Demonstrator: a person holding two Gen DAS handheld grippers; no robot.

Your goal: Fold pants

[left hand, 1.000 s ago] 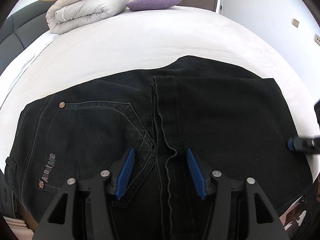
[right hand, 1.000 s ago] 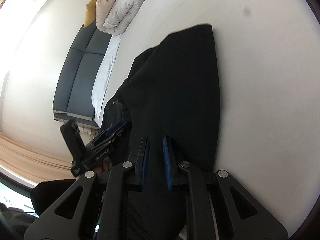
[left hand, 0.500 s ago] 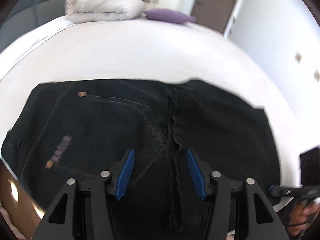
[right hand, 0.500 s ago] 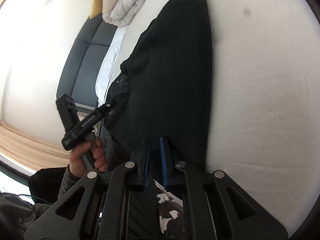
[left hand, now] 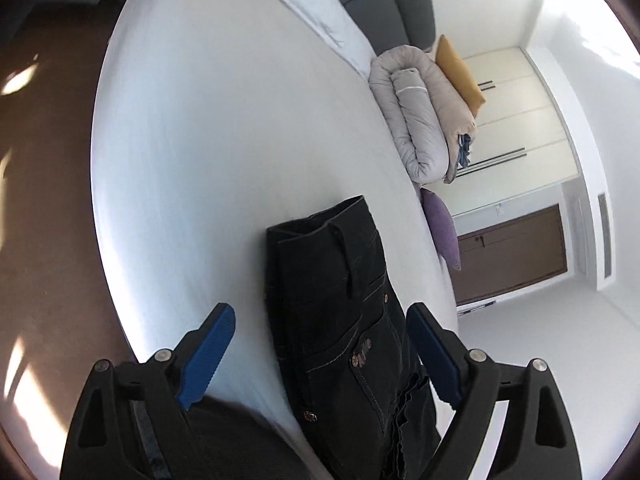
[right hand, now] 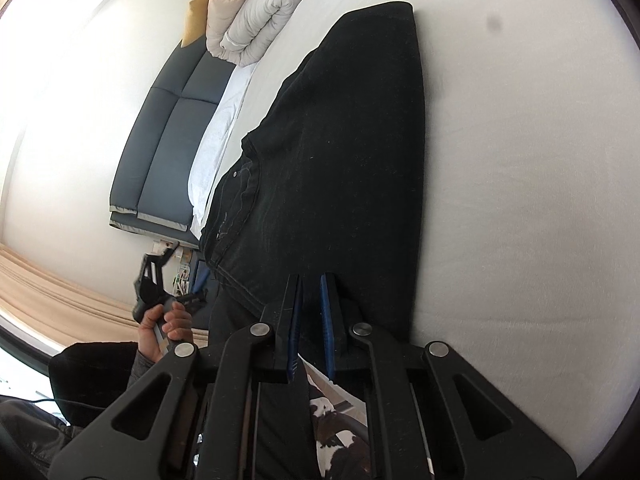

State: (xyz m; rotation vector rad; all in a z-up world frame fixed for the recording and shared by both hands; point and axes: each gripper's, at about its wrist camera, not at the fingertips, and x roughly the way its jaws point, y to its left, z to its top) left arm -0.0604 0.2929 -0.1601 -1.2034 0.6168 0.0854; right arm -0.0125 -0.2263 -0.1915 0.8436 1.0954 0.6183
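Note:
Black jeans [left hand: 340, 300] lie folded lengthwise on the white bed [left hand: 220, 140]. Their waistband end, with a back pocket and rivets, points away in the left wrist view. My left gripper [left hand: 320, 314] hovers over that end, rolled on its side. Its jaws are opening wide and straddle the waistband; the blue pads [left hand: 212, 344] do not touch the cloth. In the right wrist view the jeans [right hand: 340, 160] stretch away from my right gripper [right hand: 310, 292], which is shut on their near edge. A hand [right hand: 168, 324] holds the left tool at the lower left.
A rolled grey duvet [left hand: 420, 120], a yellow pillow [left hand: 456, 72] and a purple cushion [left hand: 440, 236] sit at the head of the bed by a dark headboard [right hand: 168, 140]. Brown floor [left hand: 48, 200] borders the bed. A brown door [left hand: 512, 256] stands beyond.
The left gripper has swung from the middle of the jeans to their waistband end, rolled onto its side, and spread its jaws wider. The right gripper has narrowed at the near edge.

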